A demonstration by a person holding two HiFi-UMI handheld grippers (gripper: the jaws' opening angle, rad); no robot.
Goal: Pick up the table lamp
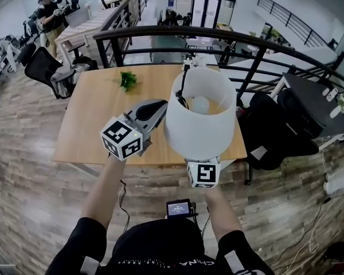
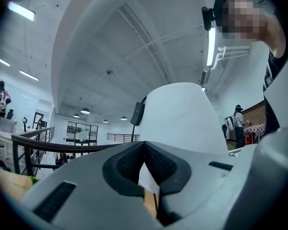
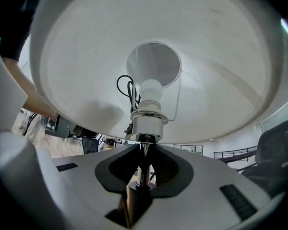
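Observation:
The table lamp has a white shade (image 1: 199,119) with a bulb (image 1: 200,103) inside, and it hangs in the air above the wooden table (image 1: 97,125). My right gripper (image 3: 143,169) is shut on the lamp's chrome stem (image 3: 144,176), just under the metal socket (image 3: 146,123). In the head view only its marker cube (image 1: 203,175) shows below the shade. My left gripper (image 1: 156,111) is shut with its tips right beside the shade's left side (image 2: 180,119). A black cord (image 1: 183,85) with an inline switch (image 2: 137,114) trails from the lamp.
A small green plant (image 1: 127,80) lies on the table's far side. A black railing (image 1: 178,36) runs behind the table. Black office chairs (image 1: 286,125) stand to the right and another (image 1: 43,65) to the left. A person (image 1: 49,16) stands far off at the left.

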